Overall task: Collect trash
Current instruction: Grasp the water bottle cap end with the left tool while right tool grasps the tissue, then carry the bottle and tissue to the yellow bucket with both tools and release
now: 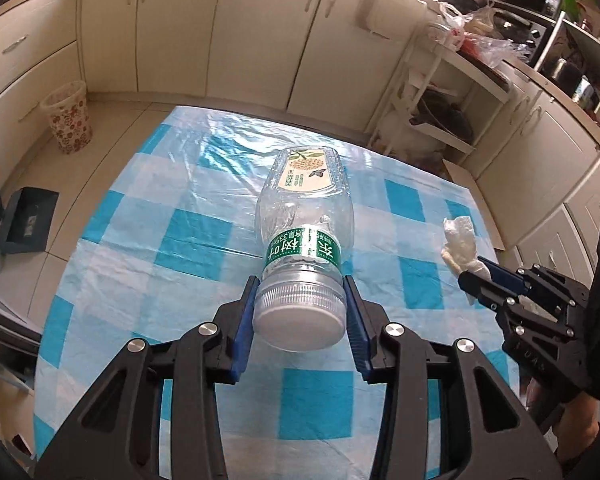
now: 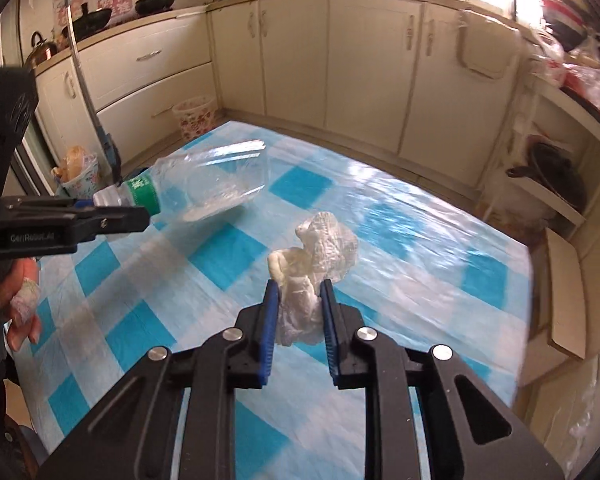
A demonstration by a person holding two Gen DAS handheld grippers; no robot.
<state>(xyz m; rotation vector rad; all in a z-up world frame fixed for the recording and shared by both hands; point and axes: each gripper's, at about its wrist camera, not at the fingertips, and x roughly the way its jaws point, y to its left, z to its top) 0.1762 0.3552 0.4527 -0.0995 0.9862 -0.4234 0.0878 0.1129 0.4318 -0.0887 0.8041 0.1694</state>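
My left gripper (image 1: 300, 286) is shut on the grey cap end of an empty clear plastic bottle (image 1: 306, 208) with a green label, held above the blue checked tablecloth (image 1: 147, 248). The bottle also shows in the right wrist view (image 2: 211, 178), with the left gripper (image 2: 117, 206) at its cap. My right gripper (image 2: 300, 290) is shut on a crumpled white tissue (image 2: 316, 256), held above the table. It shows at the right of the left wrist view (image 1: 470, 276) with the tissue (image 1: 460, 244) sticking out.
A flowered waste basket (image 1: 68, 120) stands on the floor beyond the table's far left corner, also in the right wrist view (image 2: 193, 118). Cream cabinets (image 1: 259, 32) line the far wall. A cluttered white shelf (image 1: 452, 92) and cardboard (image 2: 564, 304) stand at the right.
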